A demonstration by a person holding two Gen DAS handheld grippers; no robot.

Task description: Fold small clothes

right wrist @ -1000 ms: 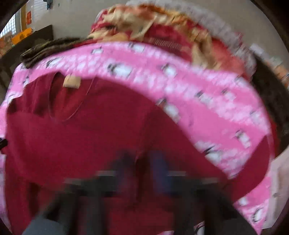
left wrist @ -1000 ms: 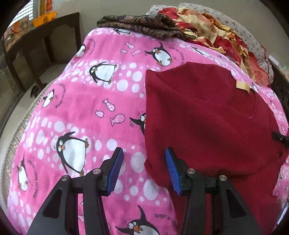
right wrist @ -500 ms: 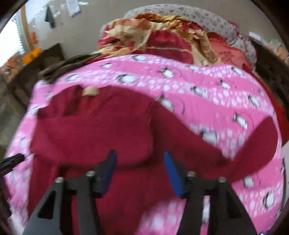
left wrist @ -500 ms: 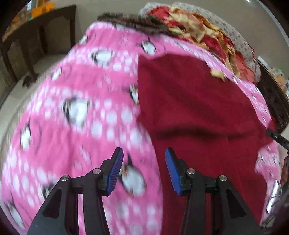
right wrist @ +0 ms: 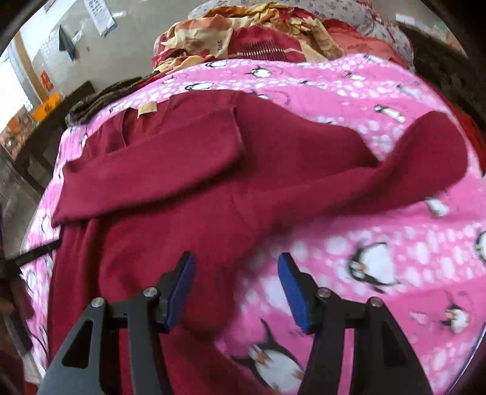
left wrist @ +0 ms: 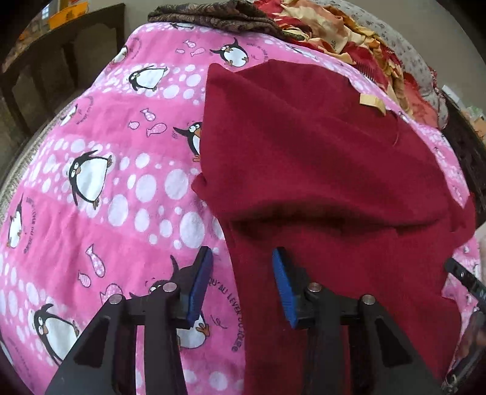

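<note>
A dark red sweater (left wrist: 319,170) lies on a pink penguin blanket (left wrist: 100,170). One sleeve is folded across its chest; the other sleeve (right wrist: 431,158) lies out to the right. A tan label (left wrist: 372,101) shows at the collar. My left gripper (left wrist: 241,281) is open and empty, straddling the sweater's left edge. My right gripper (right wrist: 235,288) is open and empty over the sweater's right lower edge (right wrist: 194,273). The right gripper's tip shows at the right edge of the left wrist view (left wrist: 464,278).
A heap of red and yellow clothes (right wrist: 258,39) and a dark patterned cloth (left wrist: 218,15) lie at the far end of the bed. A dark wooden table (left wrist: 60,57) stands to the left. A wall with papers (right wrist: 100,18) is behind.
The right gripper has opened and drawn back toward the sweater's lower right edge. The left gripper stayed open and shifted along the sweater's left edge.
</note>
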